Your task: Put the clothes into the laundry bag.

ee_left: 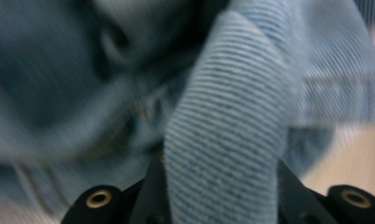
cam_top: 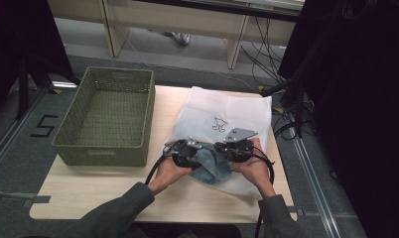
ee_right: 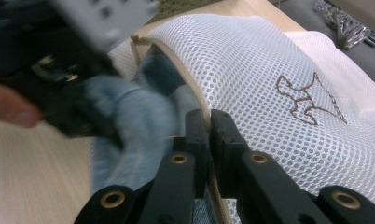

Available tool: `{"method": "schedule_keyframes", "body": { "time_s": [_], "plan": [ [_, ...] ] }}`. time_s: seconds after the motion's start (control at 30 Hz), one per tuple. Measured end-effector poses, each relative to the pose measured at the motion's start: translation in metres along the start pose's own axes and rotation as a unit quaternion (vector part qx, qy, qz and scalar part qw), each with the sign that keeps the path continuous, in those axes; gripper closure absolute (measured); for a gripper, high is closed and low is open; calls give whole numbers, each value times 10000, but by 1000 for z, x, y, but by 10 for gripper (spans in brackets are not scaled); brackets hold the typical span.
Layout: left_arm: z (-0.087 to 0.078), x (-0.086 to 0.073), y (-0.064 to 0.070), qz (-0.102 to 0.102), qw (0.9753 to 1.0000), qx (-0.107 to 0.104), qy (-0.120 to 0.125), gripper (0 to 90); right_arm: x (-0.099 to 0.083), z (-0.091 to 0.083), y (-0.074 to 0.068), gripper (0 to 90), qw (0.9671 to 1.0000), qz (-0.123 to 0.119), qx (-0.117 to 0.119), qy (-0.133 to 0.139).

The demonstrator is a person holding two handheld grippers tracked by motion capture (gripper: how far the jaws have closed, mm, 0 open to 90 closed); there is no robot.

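A white mesh laundry bag (cam_top: 227, 116) with a small embroidered figure lies on the wooden table (cam_top: 98, 186). A light-blue denim garment (cam_top: 211, 166) sits at the bag's near opening. My left gripper (cam_top: 186, 154) is shut on a fold of the denim garment (ee_left: 227, 126), which rises between its jaws. My right gripper (ee_right: 209, 122) is shut on the bag's beige rim, holding up the mesh bag (ee_right: 251, 70). In the right gripper view the denim (ee_right: 129, 126) lies just left of the rim, with the other gripper blurred behind it.
A green woven basket (cam_top: 108, 116) stands empty on the table's left half. Bare wood lies in front of the basket and the bag. Black cables trail from both grippers toward the person's sleeves. Desk legs and cables stand on the floor beyond the table.
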State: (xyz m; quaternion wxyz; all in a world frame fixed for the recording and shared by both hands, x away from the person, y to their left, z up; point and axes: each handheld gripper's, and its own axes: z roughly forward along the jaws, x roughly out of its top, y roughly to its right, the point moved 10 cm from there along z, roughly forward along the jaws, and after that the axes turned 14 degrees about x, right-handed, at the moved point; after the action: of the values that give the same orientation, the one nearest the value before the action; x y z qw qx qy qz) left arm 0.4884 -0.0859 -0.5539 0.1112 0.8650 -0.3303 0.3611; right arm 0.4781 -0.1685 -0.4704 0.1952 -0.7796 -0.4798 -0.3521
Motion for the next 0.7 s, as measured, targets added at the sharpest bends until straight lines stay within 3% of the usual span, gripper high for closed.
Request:
{"method": "schedule_keyframes", "body": {
  "time_s": [0.03,0.1,0.2,0.27,0.37,0.4,0.43,0.47,0.5,0.57,0.6,0.7],
  "plan": [
    [2,9,-1,-129,9998,32,125,814,0,0,-1,869,10000,-14,85,-10],
    [9,22,-1,-429,9987,47,281,813,3,-4,0,869,10000,-40,-6,42],
    [21,20,1,-433,9986,116,277,800,4,-5,1,869,10000,-87,-12,48],
    [26,15,5,-548,9981,35,267,743,0,-3,1,869,10000,-72,-3,-8],
    [13,12,10,-425,9988,-77,224,565,-7,2,-1,868,9999,-10,95,-107],
    [2,7,13,-347,9992,-203,81,429,-7,4,-2,868,9999,45,99,-99],
    [-7,3,10,-161,9997,-185,1,378,-8,4,-2,868,9999,55,101,-115],
    [-7,3,10,-161,9997,-185,1,344,-8,4,-2,868,9999,55,101,-115],
    [-23,0,7,-205,9995,-217,143,312,-8,4,-1,868,9999,58,67,-113],
    [-39,-4,2,-244,9990,-321,167,282,-8,4,-1,868,9999,23,99,-131],
    [-46,-6,-1,-269,9988,-333,218,263,-8,3,0,868,9999,12,5,-125],
    [-58,-8,-11,-443,9978,-437,224,276,-8,5,1,868,9999,-54,25,-122]
  ]
}}
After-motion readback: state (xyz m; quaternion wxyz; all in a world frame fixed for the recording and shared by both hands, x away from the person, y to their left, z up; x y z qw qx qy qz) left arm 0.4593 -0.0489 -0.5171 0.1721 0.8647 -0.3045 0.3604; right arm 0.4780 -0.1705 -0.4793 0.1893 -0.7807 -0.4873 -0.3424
